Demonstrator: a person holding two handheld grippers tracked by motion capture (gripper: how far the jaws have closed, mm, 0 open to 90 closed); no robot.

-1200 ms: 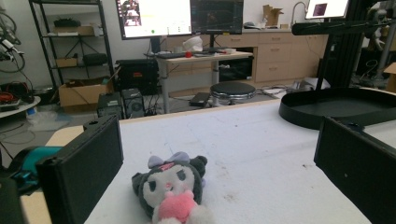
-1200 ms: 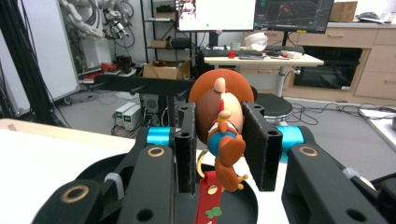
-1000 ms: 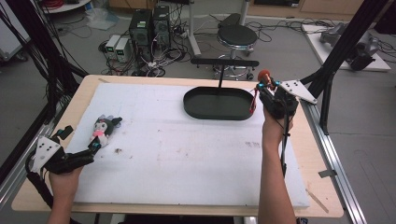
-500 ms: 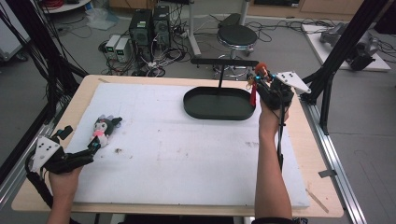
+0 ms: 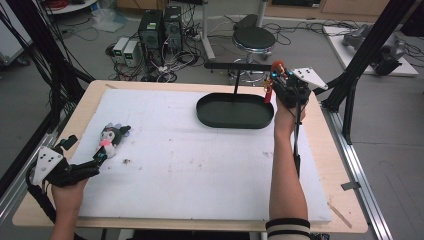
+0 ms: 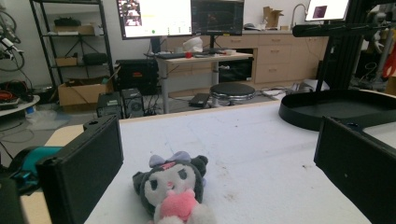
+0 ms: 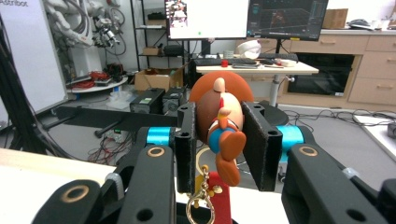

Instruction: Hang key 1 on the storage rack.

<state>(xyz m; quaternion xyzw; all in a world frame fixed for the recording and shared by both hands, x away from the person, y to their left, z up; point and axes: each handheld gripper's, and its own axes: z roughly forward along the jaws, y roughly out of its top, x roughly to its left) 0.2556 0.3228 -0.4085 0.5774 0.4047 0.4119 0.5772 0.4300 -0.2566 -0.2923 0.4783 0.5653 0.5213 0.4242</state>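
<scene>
Right gripper [image 7: 219, 144]: jaws clamped on a smooth, rounded figurine [image 7: 220, 123] with a gold keyring, held at the oval black tray's [image 5: 215, 117] 2 o'clock. Left gripper [image 6: 219, 172]: jaws apart, flanking a fuzzy plush doll [image 6: 175, 189] on the white mat.

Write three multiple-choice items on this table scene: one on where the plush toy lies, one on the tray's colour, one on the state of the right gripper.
1. The plush toy lies:
A. in the tray
B. on the white mat, between the open left gripper's jaws
C. on the floor

2. The oval tray is:
A. black
B. white
C. red

3. The right gripper is:
A. open and empty
B. shut on the figurine keychain
C. lying on the mat

Key: 1 B, the left gripper view shows the toy on the mat. 2 A, the high view shows it black. 3 B, the pads clamp the figurine.
</scene>
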